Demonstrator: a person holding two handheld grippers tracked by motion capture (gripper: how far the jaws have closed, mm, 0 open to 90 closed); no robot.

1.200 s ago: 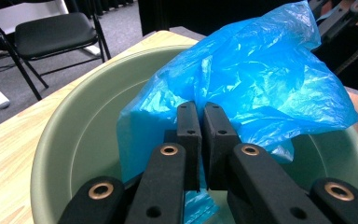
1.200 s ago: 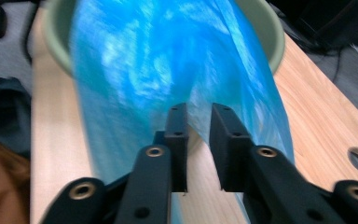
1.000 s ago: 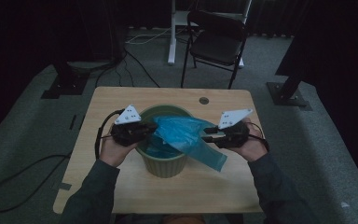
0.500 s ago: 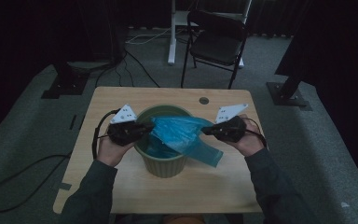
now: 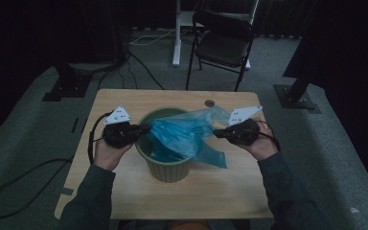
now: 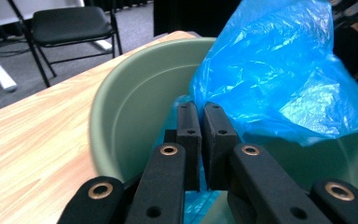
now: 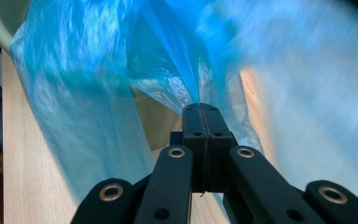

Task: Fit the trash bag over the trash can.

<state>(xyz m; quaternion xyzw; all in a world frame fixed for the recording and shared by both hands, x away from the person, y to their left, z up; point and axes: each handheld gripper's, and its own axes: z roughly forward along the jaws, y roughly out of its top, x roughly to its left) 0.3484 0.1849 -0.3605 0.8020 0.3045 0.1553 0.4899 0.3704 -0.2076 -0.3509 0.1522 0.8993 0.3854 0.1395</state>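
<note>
Table [image 5: 124, 191]: light wood, bears all items.
Green bin [image 5: 167, 170]: table centre, mouth up.
Blue bag [image 5: 182, 134]: partly in the bin, spilling over its right rim, long axis running left to right.
Right gripper [image 5: 219, 132]: right of bin, jaws clamped on bag film.
Left gripper [image 5: 143, 128]: at bin's left rim, jaws nearly together with a slit between; whether they pinch film cannot be told.

High view looks forward and down over the whole desk [image 5: 124, 191] from the person's edge; each gripper view rides close, low, facing inward along its own jaws; all three share the green pot [image 6: 130, 107] and blue bag [image 7: 88, 70] (mid-desk).
</note>
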